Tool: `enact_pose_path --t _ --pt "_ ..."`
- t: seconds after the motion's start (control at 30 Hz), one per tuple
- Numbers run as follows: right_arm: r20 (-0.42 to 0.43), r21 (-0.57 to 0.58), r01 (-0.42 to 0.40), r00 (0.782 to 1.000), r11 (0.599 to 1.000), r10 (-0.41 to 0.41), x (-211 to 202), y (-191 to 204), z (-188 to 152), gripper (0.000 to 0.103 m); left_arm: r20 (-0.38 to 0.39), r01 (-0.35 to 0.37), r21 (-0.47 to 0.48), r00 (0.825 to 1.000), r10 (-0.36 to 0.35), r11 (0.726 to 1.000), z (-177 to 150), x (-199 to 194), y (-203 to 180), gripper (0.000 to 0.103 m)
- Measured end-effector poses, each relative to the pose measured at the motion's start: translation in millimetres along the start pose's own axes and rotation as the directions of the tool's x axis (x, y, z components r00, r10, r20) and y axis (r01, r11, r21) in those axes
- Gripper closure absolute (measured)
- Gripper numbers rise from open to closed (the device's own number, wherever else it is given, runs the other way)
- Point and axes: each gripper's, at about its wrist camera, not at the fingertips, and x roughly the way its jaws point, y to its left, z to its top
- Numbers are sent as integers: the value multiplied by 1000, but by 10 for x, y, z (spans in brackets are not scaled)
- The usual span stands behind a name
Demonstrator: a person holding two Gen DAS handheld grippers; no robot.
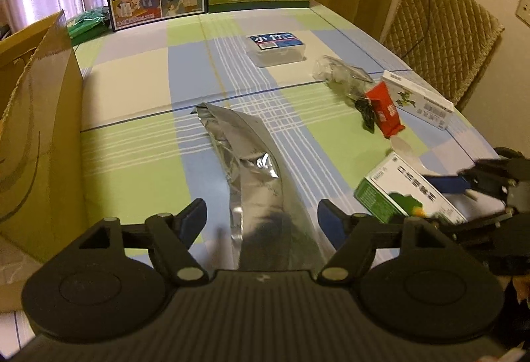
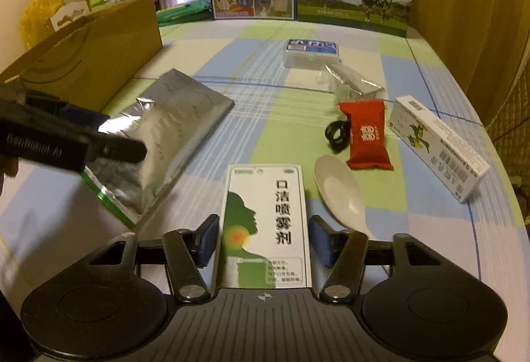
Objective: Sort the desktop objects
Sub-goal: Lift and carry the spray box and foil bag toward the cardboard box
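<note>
On the checked blue, green and white tablecloth (image 2: 205,40), the left gripper (image 1: 261,216) has its fingers spread wide on either side of a crumpled silver foil pouch (image 1: 251,170), which lies flat and runs between the blue pads without touching either. Beside it, the right gripper (image 2: 263,237) is likewise open, its pads flanking the near end of a white and green oral spray box (image 2: 266,223) lying face up; a narrow gap shows on each side. Just right of that box lies a white spoon (image 2: 338,193), bowl upward. Beyond it lie a red snack packet (image 2: 366,133), a coiled black band (image 2: 336,133) and a long white carton (image 2: 437,143). Farther back sit a clear plastic case with a blue label (image 2: 311,54) and a crumpled clear wrapper (image 2: 347,80). A brown cardboard box (image 2: 99,54) stands at the left edge.
</note>
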Motion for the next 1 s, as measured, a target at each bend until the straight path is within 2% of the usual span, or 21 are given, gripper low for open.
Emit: enact_pose_path --t 0.07,0.2,0.3,0.4,0.43,0.5,0.53,0.63,0.73,0.83,1.0 --pt "-12 -2 7 1000 1000 -7 6 -9 -27 36 -12 1 -3 1000 -1 1000 46 64 6 33" --pt "-27 -12 13 1000 1000 -13 23 0 -46 36 -67 19 -15 998 -20 1000 150 243 11 33" --pt "-25 -36 26 999 999 -27 38 27 -37 36 -136 38 -38 990 -43 999 239 377 24 38" --pt "-33 -40 15 999 999 -17 85 48 -19 36 -190 36 -13 981 -38 999 313 521 26 40" --pt "-37 -38 11 999 999 -12 98 50 -20 37 -208 32 2 978 -30 999 323 571 22 43" --pt "-45 -40 6 999 999 -8 123 58 -21 46 -230 43 13 972 -38 999 349 648 14 48" --pt "-40 -45 9 999 999 -11 121 58 -18 50 -231 37 35 973 -28 999 357 661 -6 50" --pt "-35 -7 5 999 1000 -5 133 2 8 50 -236 35 71 971 -17 997 374 656 -48 58" --pt "-11 10 20 1000 1000 -20 109 -20 25 50 -230 15 106 973 9 994 348 545 -86 62" --pt "1 18 19 1000 1000 -19 90 -38 34 50 -219 3 133 975 27 991 232 392 -121 62" --pt "-10 55 2 1000 998 -1 102 -53 3 50 -231 20 105 973 5 994 87 299 -88 61"
